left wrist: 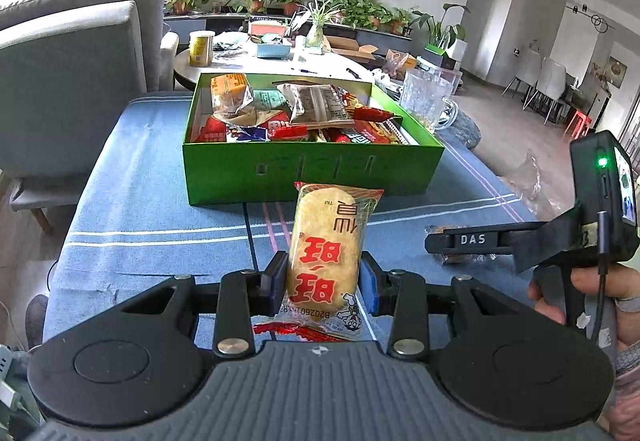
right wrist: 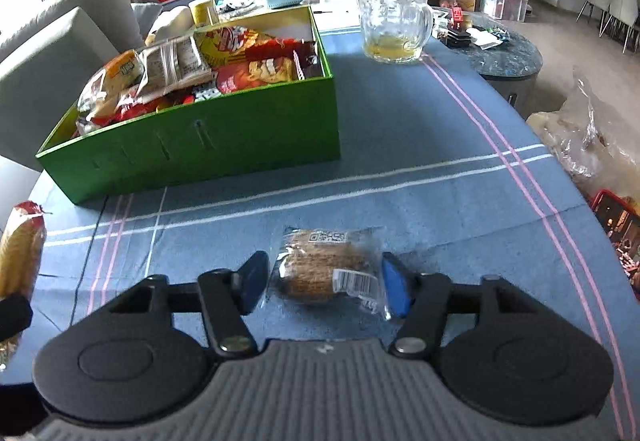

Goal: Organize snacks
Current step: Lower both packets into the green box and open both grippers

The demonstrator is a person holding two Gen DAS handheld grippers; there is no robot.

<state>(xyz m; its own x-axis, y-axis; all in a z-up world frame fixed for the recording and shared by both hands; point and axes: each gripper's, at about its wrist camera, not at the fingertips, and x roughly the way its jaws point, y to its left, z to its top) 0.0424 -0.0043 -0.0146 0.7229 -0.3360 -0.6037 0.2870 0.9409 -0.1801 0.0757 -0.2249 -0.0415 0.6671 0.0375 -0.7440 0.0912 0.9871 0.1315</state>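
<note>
Yellow rice cracker pack [left wrist: 328, 261], printed with red characters, is pinched between the pads of the left tongs [left wrist: 324, 277]; its long axis runs forward along the fingers, the far crimped end pointing at the green box [left wrist: 312, 169]. It sits raised over the blue striped cloth of the bench [left wrist: 140, 201], just short of the box's near wall. The right tongs [right wrist: 320, 281] are spread, a pad on either side of a brown cake in clear wrap [right wrist: 324, 269] lying flat on the cloth, its long axis roughly across the fingers; whether the pads touch the wrap I cannot tell. The open green box is heaped with assorted snack packets [right wrist: 180, 65]. Beyond its far right corner stands a glass mug [right wrist: 394, 19] holding a little yellowish liquid.
</note>
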